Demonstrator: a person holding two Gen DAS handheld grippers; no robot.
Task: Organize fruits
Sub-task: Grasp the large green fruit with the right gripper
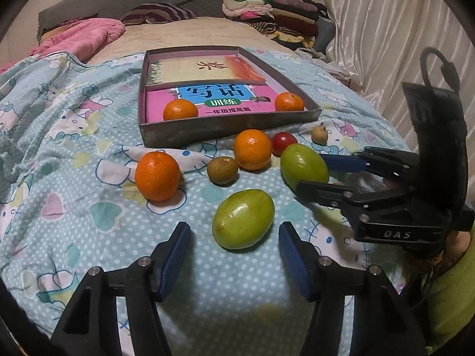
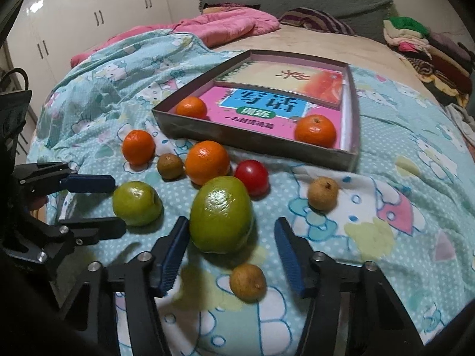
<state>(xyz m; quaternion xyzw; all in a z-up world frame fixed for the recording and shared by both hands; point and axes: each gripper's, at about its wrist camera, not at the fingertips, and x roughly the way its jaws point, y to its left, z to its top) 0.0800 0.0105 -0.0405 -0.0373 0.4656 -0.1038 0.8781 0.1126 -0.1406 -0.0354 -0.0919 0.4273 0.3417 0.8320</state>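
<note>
Both tongs stand half open and empty, left gripper (image 1: 234, 249) and right gripper (image 2: 231, 246) each straddling a green fruit (image 1: 243, 219), low centre: centre pads, then squeeze gently.

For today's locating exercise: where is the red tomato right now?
The red tomato lies on the bedspread just in front of the grey box, between the orange and the green fruit.

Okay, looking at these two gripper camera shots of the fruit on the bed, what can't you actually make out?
- Right wrist view: back of the nearer green fruit, hiding part of the red fruit.
- Left wrist view: whether the right gripper touches its green fruit.
- Both views: tray floor, under books.
</note>
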